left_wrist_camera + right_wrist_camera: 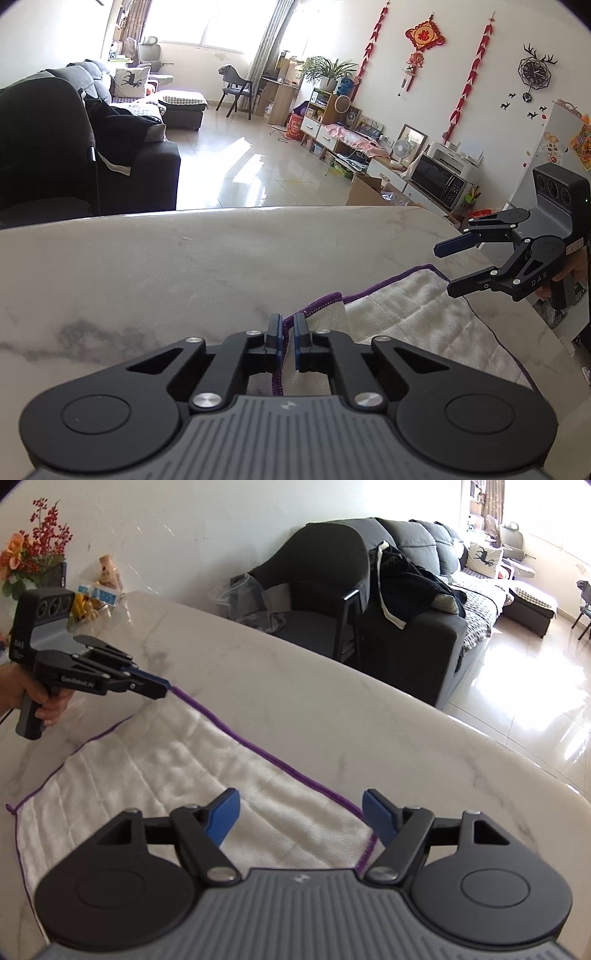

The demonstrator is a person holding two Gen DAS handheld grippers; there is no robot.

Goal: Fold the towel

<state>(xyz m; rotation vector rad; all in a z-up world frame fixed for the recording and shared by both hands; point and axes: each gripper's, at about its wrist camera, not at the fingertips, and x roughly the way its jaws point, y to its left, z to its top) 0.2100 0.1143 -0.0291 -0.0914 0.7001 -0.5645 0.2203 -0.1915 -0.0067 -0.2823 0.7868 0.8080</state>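
Note:
A white towel (pixel 155 771) with a purple hem lies spread on the marble table (pixel 184 266). My left gripper (pixel 289 332) is shut on the towel's far left corner, and the hem runs between its blue pads; in the right wrist view the same left gripper (pixel 162 688) pinches that corner a little above the table. The towel (pixel 413 314) sags from this corner towards the right. My right gripper (pixel 301 814) hangs open over the towel's near right corner, gripping nothing. In the left wrist view the right gripper (pixel 443 267) hovers open above the far hem.
A dark sofa (pixel 406 602) and armchair (pixel 317 590) stand beyond the table's far edge. Flowers (pixel 33 554) and small packets (pixel 99 590) sit at the table's far left end. A low cabinet with a microwave (pixel 439 181) lines the wall.

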